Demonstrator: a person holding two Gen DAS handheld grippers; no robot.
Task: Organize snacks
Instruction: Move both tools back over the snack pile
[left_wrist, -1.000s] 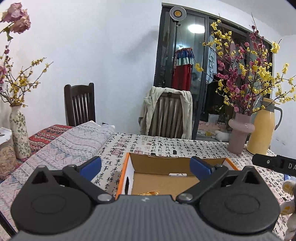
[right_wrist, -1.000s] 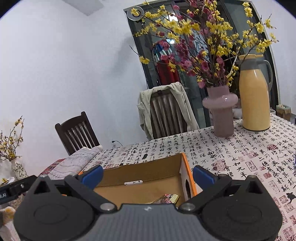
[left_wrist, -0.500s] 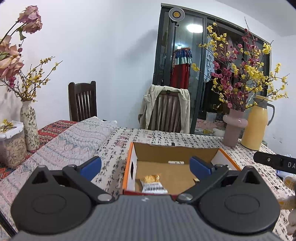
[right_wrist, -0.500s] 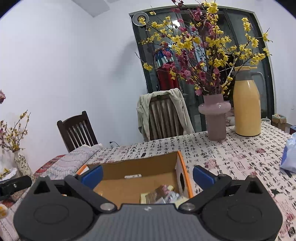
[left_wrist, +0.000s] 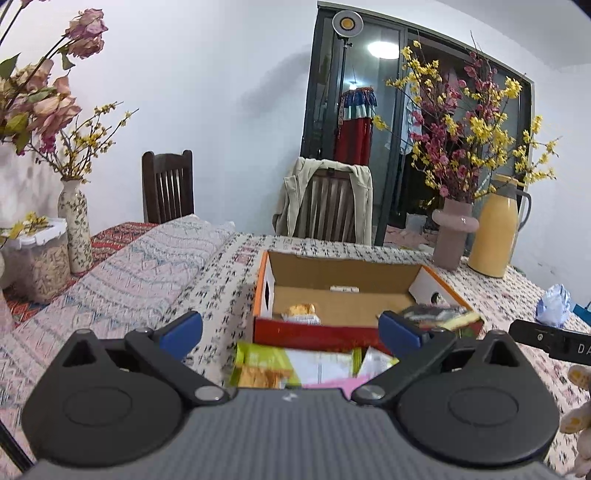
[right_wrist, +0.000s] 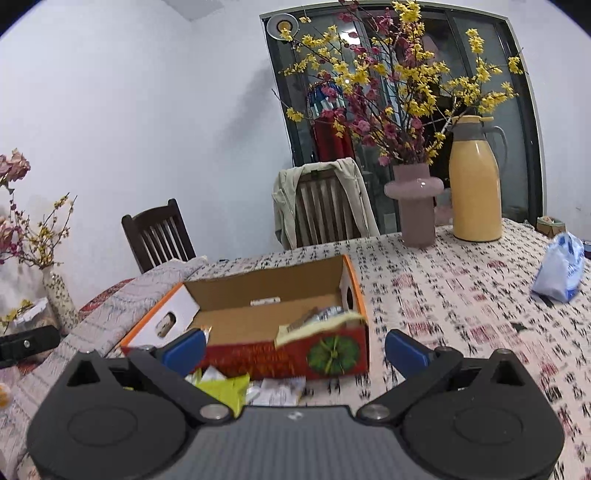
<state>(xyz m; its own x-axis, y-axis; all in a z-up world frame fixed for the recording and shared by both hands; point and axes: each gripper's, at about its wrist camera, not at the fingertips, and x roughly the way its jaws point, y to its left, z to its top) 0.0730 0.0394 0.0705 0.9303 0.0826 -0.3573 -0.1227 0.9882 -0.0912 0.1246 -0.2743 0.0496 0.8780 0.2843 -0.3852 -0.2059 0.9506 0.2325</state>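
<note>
Both the left gripper (left_wrist: 290, 330) and right gripper (right_wrist: 295, 347) gape empty; ahead sits the box (right_wrist: 266, 288) (snacks inside), packets (left_wrist: 266, 369) just before it.

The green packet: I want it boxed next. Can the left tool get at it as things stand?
Probably yes. The green packet lies on the table in front of the box, between the open fingers of the left tool, with nothing over it. Other packets lie against it, so it may drag one along.

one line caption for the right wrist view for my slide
Open right gripper hovers empty over loose snack packets lying before a cardboard box on the patterned tablecloth.
</note>
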